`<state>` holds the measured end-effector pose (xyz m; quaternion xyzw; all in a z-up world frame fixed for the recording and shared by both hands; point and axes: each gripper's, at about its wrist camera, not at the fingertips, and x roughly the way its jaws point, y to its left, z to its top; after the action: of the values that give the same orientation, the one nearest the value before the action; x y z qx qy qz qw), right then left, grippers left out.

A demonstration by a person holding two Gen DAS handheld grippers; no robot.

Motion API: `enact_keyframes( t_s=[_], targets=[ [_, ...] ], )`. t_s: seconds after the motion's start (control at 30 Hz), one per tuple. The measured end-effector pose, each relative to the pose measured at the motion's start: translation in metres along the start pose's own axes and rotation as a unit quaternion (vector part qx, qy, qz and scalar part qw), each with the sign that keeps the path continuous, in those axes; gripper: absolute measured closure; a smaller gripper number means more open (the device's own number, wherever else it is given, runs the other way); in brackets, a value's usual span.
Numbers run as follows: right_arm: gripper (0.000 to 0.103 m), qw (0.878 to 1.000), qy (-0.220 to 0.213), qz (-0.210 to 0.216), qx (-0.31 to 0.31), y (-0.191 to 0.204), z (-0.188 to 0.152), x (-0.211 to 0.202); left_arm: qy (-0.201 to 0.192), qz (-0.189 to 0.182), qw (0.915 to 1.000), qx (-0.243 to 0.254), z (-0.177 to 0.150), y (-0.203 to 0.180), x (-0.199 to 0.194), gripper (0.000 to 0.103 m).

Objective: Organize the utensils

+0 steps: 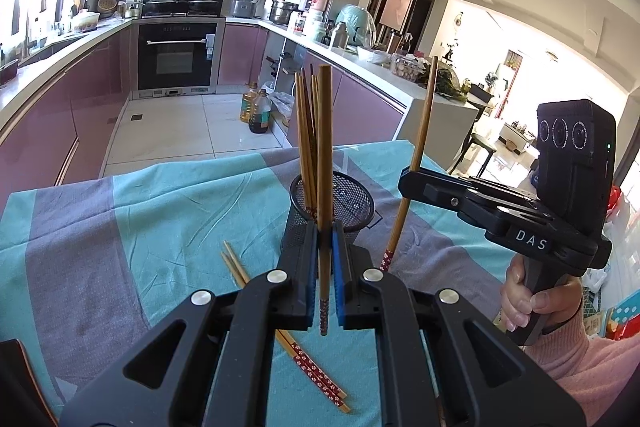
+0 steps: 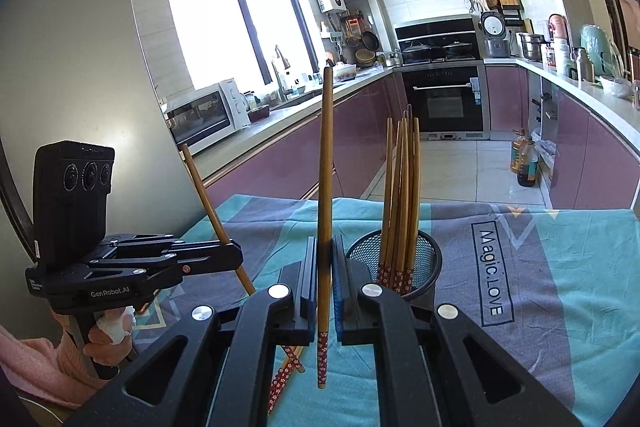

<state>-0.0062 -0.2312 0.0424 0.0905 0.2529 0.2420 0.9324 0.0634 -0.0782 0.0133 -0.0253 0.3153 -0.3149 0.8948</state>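
Both grippers have a chopstick each right now; the left gripper (image 1: 324, 247) is pinched shut on a chopstick (image 1: 325, 163) that stands nearly upright between its blue pads (image 1: 337, 283), patterned red end hanging down below the fingers, plain end up high; the right gripper (image 2: 323, 267) is doing the same thing, jaws pressed onto its own chopstick (image 2: 326, 167), also close to vertical with the red patterned end at the bottom.

From the left camera you can see the right gripper off to the right, with its stick leaning a bit; from the right camera the left gripper (image 2: 234, 253) sits off to the left with its stick tilted too.

The black mesh cup (image 2: 394, 263) stands on the cloth (image 2: 580, 267) just in front of both grippers; it already holds a bunch of chopsticks (image 2: 402, 187), red ends down, plain ends fanning out a little at the top; neither held stick is inside the cup, both are beside it.

A couple of loose chopsticks (image 1: 316, 373) lie flat on the cloth under the left gripper, close together, red ends toward the camera; the cloth is teal and grey striped with "Magic.LOVE" printed on it; kitchen counters and an oven (image 1: 176, 57) sit in the background.
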Motion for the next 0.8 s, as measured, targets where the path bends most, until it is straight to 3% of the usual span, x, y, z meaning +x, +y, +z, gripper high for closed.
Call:
enact_keyframes(
  t_s=[0.8],
  targets=[
    [0.097,1.0,-0.027,-0.005,-0.011,-0.009,0.029,-0.005,-0.033,-0.009,0.9993,0.018,0.031,-0.003,-0.008,0.096]
  ],
)
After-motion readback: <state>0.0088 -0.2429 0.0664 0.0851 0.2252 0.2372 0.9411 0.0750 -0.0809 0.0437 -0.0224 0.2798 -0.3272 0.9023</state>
